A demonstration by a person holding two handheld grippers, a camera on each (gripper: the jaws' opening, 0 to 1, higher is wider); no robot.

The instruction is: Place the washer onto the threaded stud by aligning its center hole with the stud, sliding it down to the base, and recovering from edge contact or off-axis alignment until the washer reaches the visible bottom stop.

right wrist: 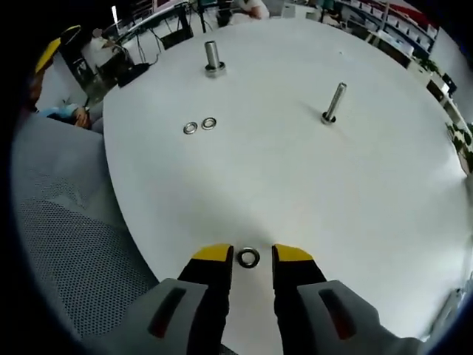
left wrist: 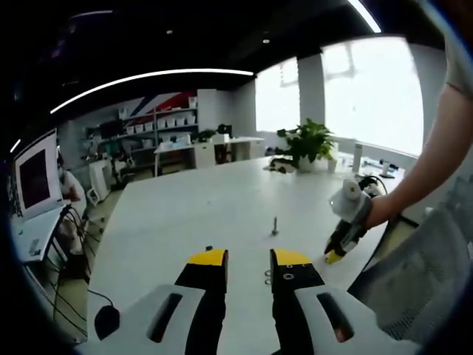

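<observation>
A steel washer lies flat on the white table, between the yellow tips of my right gripper. That gripper is open and its jaws stand clear of the washer on both sides. A slim threaded stud stands upright further out on the table, slightly to the right. A thicker stud stands far ahead on the left. In the left gripper view, my left gripper is open and holds nothing. A stud stands just ahead of it. The right gripper points down at the table on the right.
Two spare washers lie side by side on the table's left part; they also appear as small rings beside my left gripper's right jaw. A grey mesh chair sits against the table edge. A potted plant stands at the far end.
</observation>
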